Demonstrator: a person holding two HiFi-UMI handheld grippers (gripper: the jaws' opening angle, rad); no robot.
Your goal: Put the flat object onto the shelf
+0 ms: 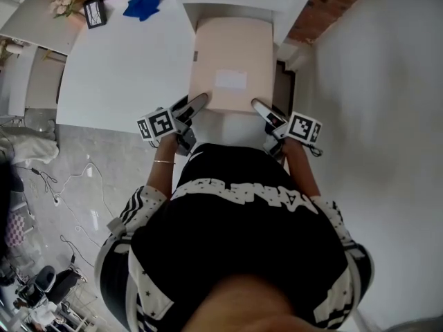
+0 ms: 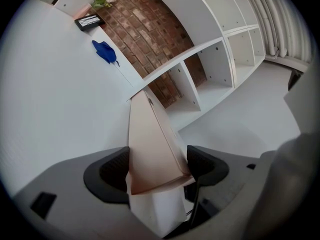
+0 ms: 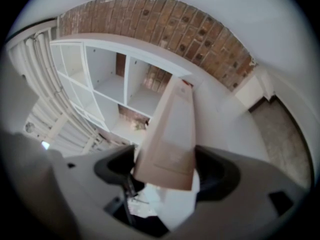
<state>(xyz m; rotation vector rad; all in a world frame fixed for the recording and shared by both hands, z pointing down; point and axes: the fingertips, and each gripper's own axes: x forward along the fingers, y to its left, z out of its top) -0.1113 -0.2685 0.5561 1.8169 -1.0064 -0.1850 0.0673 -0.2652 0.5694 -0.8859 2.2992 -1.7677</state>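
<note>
Out in front, gripped at both near corners: flat beige box (image 1: pixel 232 64). Clamped on its left corner by left gripper (image 2: pixel 156 169), on its right by right gripper (image 3: pixel 165 166), jaws closed onto the thin edge. Points lengthwise straight ahead, far end toward white cubby shelf (image 2: pixel 210 79); neither hand nearer, so probably calls for an even forward push.

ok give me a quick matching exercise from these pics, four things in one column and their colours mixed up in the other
Things:
1. flat box
2. crumpled cloth
3. shelf
4. brick wall

Colours:
a. white
b. reddish brown
c. pale peach
d. blue

Pairs: 1-c, 2-d, 3-a, 4-b
</note>
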